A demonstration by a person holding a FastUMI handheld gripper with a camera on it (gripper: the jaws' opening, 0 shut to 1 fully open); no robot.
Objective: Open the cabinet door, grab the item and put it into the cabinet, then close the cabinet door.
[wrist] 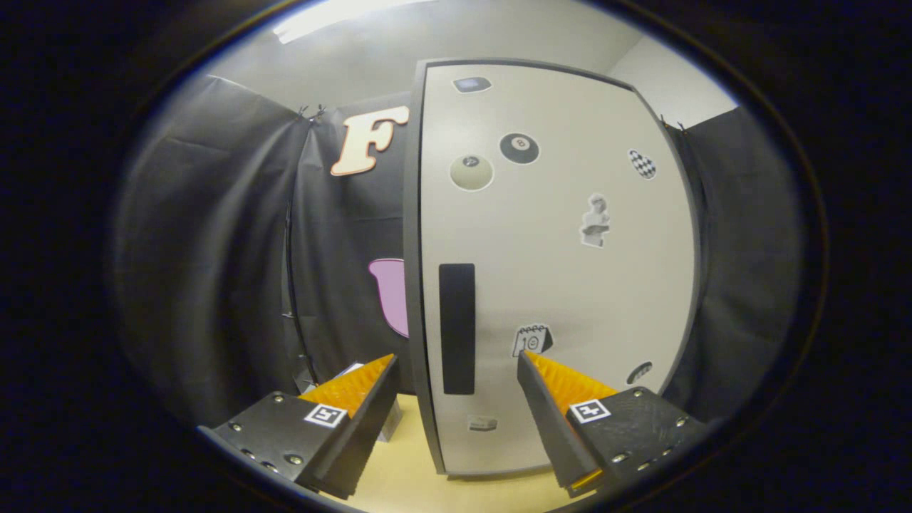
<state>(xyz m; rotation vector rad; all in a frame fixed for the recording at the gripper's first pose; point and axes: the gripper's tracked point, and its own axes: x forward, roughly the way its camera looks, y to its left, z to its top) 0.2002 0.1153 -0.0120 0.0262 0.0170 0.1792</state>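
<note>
Facing one cabinet [556, 285] standing on a pale table [406, 477], its single door [605, 299] shut and bearing one dark vertical handle [457, 328] plus several stickers, two of them billiard balls [519, 148]. Holding the gripper [456, 363] wide apart, gripping nothing, touching nothing, handle lying just ahead between the fingers [353, 388]. Glimpsing one small whitish item [390, 427] on the table just behind the left finger, beside the cabinet; too hidden for identifying.

small pale object [390, 426] on the light wooden surface [413, 477]: mostly hidden behind a gripper finger, kind unclear | grey-framed white cabinet door [570, 285]: closed, hiding the interior
</note>
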